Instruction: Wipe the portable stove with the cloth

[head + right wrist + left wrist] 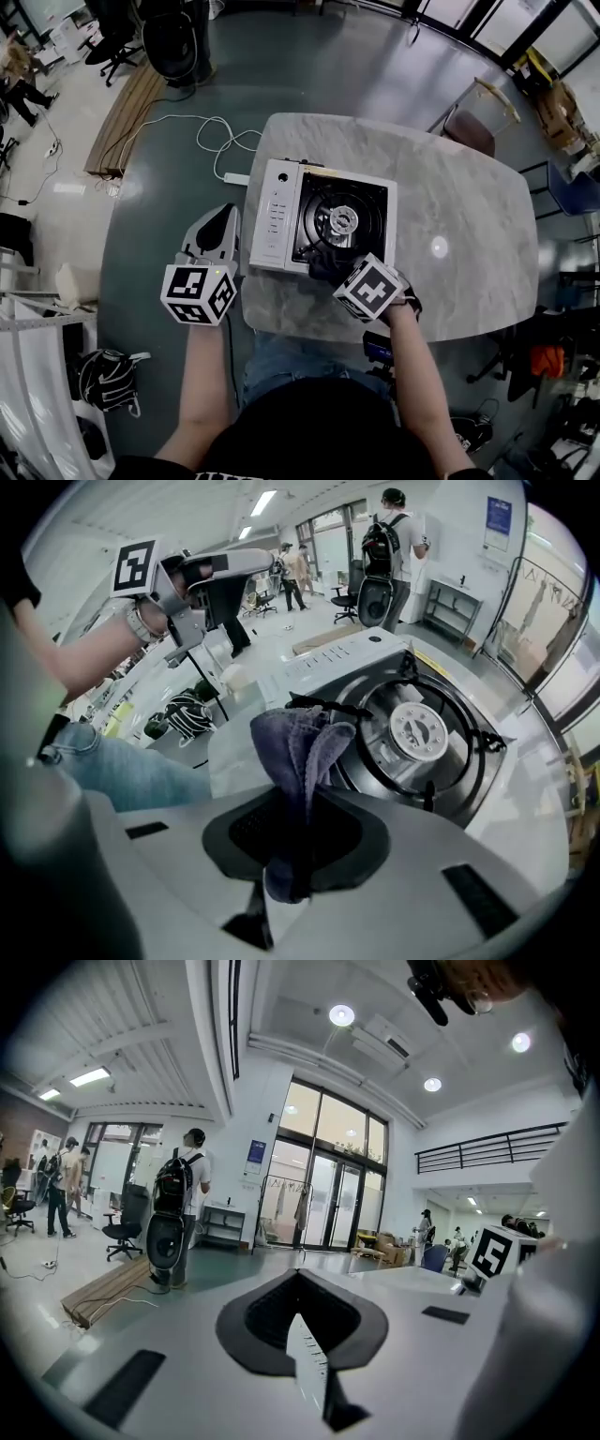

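Right gripper [292,860] first: its jaws are pinched tight on the cloth [298,747], a bluish-purple bunch that sticks up out of the grip in soft folds. The cloth's free end sits at the near rim of the black burner tray, right by the pan support; whether it actually presses on the metal can't be told. From the head view the cloth [327,266] shows as a dark wad at the front edge of the portable stove [281,246], with the right gripper [339,274] angled in over it and its marker cube [371,287] facing up. Over to the left gripper [306,1358]: jaws drawn together, nothing between them, only a thin seam where they meet. It hangs off the left edge of the table [459,197], beside the stove and clear of it, nose pointing away from the person, its own cube [199,294] showing black-and-white square markers. The stove is a white box with a round silver burner [342,221] in the black well and a control panel [274,217] on its left end carrying a dark knob [283,177] and rows of small print, too fine to read. It sits near the front left of the pale marbled table. On the grey floor behind, a white cable [216,134] loops. In the left gripper view a blue sign [257,1152] hangs by the glass doors, its text illegible.
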`<act>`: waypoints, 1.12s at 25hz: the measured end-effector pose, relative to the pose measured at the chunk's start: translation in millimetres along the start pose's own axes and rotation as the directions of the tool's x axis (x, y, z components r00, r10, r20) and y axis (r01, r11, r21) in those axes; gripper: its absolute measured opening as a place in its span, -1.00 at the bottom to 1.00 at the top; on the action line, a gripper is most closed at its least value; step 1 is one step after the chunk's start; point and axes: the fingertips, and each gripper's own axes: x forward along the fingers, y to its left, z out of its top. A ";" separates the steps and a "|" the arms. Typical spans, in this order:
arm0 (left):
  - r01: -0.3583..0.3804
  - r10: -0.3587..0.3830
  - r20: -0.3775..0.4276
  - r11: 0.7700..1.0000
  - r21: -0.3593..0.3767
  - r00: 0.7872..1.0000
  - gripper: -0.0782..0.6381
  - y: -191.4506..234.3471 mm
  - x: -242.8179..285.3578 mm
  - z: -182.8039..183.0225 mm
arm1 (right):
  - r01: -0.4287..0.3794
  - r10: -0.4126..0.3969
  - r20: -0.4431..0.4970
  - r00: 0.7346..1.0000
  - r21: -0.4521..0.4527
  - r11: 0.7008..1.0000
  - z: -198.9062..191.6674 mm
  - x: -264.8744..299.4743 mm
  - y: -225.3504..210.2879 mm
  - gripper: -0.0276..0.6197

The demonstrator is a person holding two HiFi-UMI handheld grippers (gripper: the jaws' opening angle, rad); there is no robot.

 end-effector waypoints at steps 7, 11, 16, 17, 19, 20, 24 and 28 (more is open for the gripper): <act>0.062 -0.062 -0.017 0.998 0.016 0.998 -0.75 -29.0 18.4 -4.9 | 0.041 -0.042 0.010 0.999 0.108 0.993 -43.2 -16.4 -23.3 -0.68; 0.092 -0.092 -0.025 0.996 0.018 0.995 -0.75 -42.9 27.5 -8.9 | 0.065 -0.065 -0.003 0.998 0.160 0.985 -70.2 -23.9 -35.3 -0.68; 0.119 -0.118 -0.032 0.993 0.024 0.992 -0.75 -56.8 36.5 -10.4 | 0.092 -0.088 -0.028 0.996 0.200 0.976 -101.9 -31.2 -44.0 -0.68; 0.124 -0.123 -0.034 0.992 0.026 0.992 -0.75 -59.2 38.1 -10.2 | 0.099 -0.095 -0.030 0.995 0.213 0.972 -107.6 -32.6 -46.0 -0.68; 0.134 -0.133 -0.037 0.990 0.030 0.990 -0.75 -63.3 41.0 -10.6 | 0.121 -0.117 -0.030 0.993 0.253 0.960 -118.8 -35.8 -51.7 -0.68; 0.139 -0.138 -0.038 0.990 0.033 0.990 -0.75 -65.1 42.5 -10.8 | 0.138 -0.134 -0.033 0.990 0.279 0.950 -125.0 -38.2 -55.8 -0.68; 0.155 -0.154 -0.038 0.987 0.042 0.987 -0.75 -72.1 47.0 -8.9 | 0.195 -0.196 -0.037 0.980 0.375 0.906 -146.0 -55.5 -72.9 -0.69; 0.159 -0.158 -0.038 0.986 0.052 0.987 -0.75 -74.4 47.7 -6.2 | 0.113 -0.192 0.109 0.975 0.502 0.858 -138.7 -79.7 -78.5 -0.68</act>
